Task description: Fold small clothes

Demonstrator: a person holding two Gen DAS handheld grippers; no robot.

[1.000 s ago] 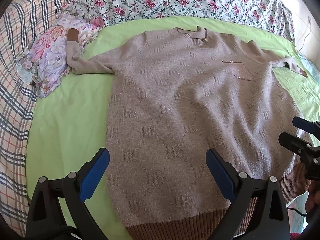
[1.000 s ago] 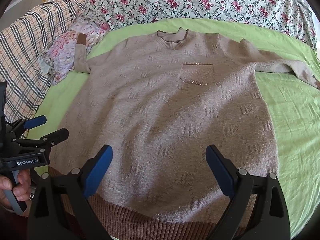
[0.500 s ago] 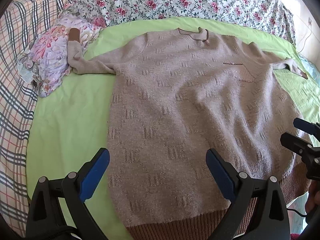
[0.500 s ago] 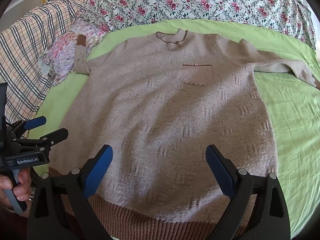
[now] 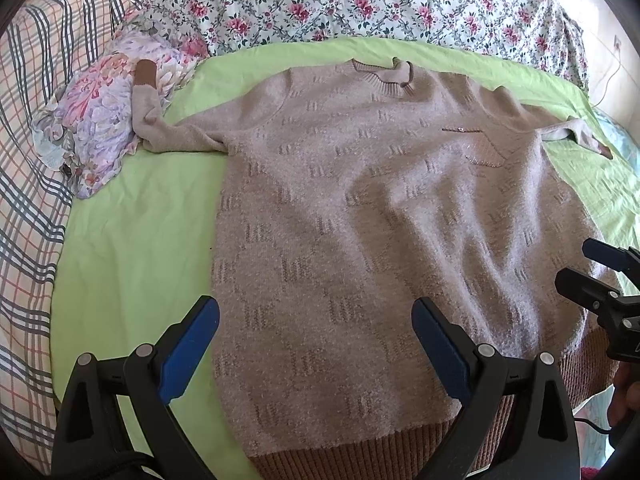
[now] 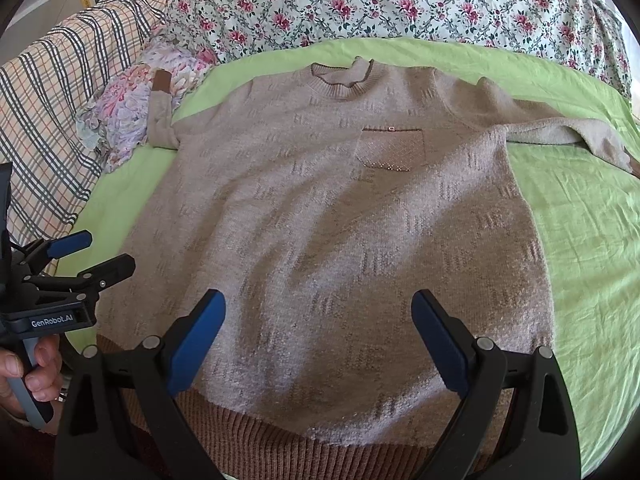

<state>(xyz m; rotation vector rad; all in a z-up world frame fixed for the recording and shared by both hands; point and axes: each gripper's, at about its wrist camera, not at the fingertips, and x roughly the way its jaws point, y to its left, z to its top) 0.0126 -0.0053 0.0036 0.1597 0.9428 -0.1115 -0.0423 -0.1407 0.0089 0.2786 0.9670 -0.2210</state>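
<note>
A beige knit sweater [image 5: 360,208] lies flat, front up, on a green sheet [image 5: 132,240], with both sleeves spread out; it also shows in the right wrist view [image 6: 340,220]. Its brown ribbed hem [image 6: 256,432] is nearest me. A chest pocket [image 6: 392,148] sits right of the collar. My left gripper [image 5: 316,320] is open and empty above the sweater's lower left part. My right gripper [image 6: 318,316] is open and empty above the lower middle. Each gripper shows at the edge of the other's view: the right one [image 5: 600,276], the left one [image 6: 76,256].
A floral quilt [image 5: 360,0] lies bunched along the far side. A plaid blanket [image 5: 28,160] runs along the left. A crumpled floral cloth [image 5: 100,120] lies under the sweater's left cuff [image 5: 146,74]. Bare green sheet [image 6: 588,240] lies right of the sweater.
Both grippers have drifted slightly; the sweater sits a little lower in the views. Nothing was grasped or let go.
</note>
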